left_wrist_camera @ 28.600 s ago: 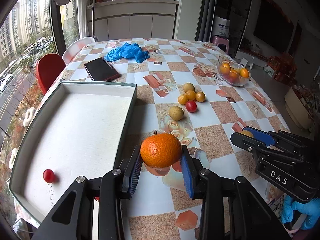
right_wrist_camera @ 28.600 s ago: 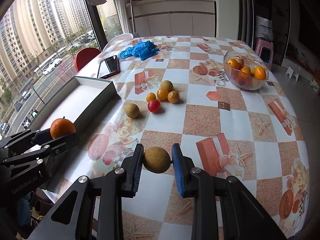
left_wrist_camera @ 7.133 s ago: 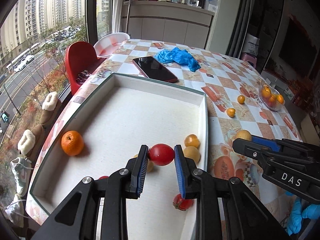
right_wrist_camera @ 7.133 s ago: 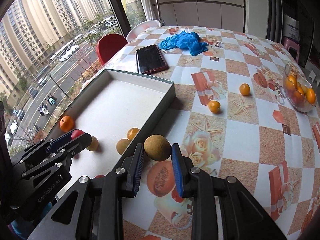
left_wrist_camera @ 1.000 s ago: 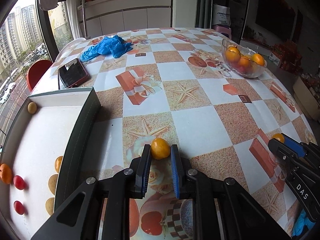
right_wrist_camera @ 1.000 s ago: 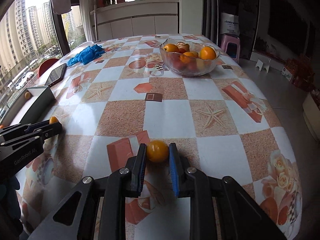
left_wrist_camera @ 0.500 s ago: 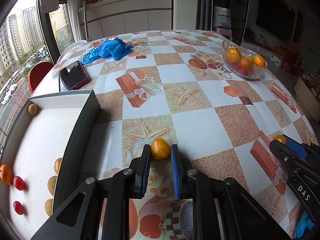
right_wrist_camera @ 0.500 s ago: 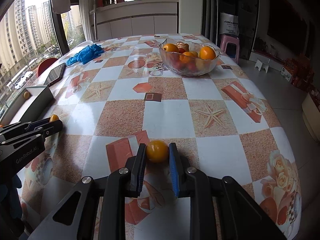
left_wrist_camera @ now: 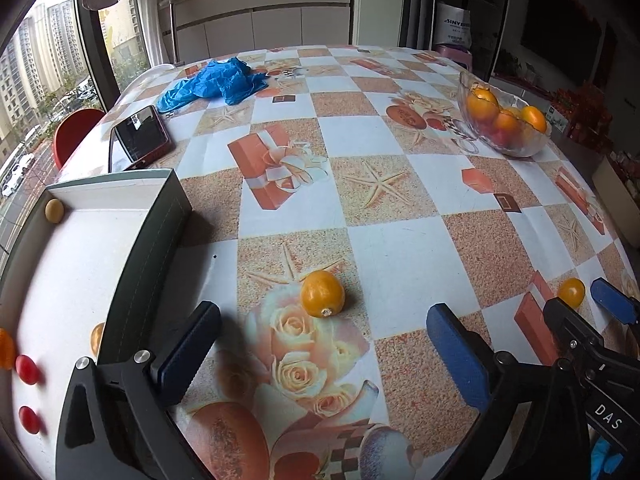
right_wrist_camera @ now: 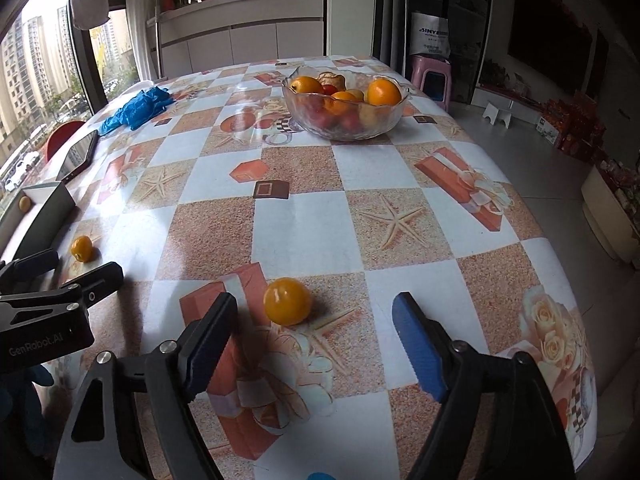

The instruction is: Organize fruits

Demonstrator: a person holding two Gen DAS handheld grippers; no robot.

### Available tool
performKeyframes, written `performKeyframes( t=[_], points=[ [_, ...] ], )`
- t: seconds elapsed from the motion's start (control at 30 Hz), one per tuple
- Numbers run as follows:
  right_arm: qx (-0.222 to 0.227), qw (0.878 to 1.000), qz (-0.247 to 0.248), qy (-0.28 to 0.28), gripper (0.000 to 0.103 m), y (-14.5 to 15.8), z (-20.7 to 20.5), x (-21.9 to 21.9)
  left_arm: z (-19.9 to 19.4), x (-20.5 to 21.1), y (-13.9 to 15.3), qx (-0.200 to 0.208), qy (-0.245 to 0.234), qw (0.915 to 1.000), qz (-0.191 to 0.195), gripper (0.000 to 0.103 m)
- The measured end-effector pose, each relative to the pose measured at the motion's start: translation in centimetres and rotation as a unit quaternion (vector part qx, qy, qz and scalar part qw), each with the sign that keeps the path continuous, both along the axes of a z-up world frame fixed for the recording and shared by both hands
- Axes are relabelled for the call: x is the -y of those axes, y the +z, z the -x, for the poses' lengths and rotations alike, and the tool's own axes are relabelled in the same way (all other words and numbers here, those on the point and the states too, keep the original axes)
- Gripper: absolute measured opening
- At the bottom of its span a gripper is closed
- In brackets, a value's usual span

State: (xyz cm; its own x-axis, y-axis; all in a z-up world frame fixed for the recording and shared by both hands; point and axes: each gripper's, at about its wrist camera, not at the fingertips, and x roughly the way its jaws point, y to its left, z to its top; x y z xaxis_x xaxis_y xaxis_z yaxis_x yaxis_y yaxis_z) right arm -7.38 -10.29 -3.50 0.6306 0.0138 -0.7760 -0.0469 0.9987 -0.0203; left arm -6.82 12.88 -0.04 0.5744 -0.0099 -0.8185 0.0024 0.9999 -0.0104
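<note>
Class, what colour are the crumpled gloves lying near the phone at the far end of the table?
Bright blue gloves; clearest in the left wrist view.

Two small orange fruits lie on the tablecloth, well apart. One (left_wrist_camera: 322, 293) is slightly oval, its stem end turned toward the camera, and it lies near the tray (left_wrist_camera: 152, 248). The other (right_wrist_camera: 287, 301) is round and smooth. In the white tray lie two red fruits (left_wrist_camera: 27, 369), a yellowish one (left_wrist_camera: 54, 210) in the far corner, and orange ones at the edge. The glass bowl (right_wrist_camera: 346, 128) holds oranges and red fruits.
</note>
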Motion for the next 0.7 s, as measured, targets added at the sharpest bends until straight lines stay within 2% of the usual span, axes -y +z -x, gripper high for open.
performKeyframes(
  t=[0.13, 0.2, 0.7],
  points=[
    [-0.007, 1.000, 0.001, 0.013, 0.092, -0.17, -0.14, -0.33, 0.01, -0.01, -0.01, 0.000, 0.000, 1.0000, 0.000, 0.103],
    [-0.013, 1.000, 0.001, 0.019, 0.102, -0.33, -0.26, -0.54, 0.01, -0.02, -0.01, 0.000, 0.000, 1.0000, 0.000, 0.103],
    [-0.017, 1.000, 0.000, 0.020, 0.103, -0.42, -0.32, -0.59, 0.02, -0.05, -0.02, 0.000, 0.000, 1.0000, 0.000, 0.103]
  ],
)
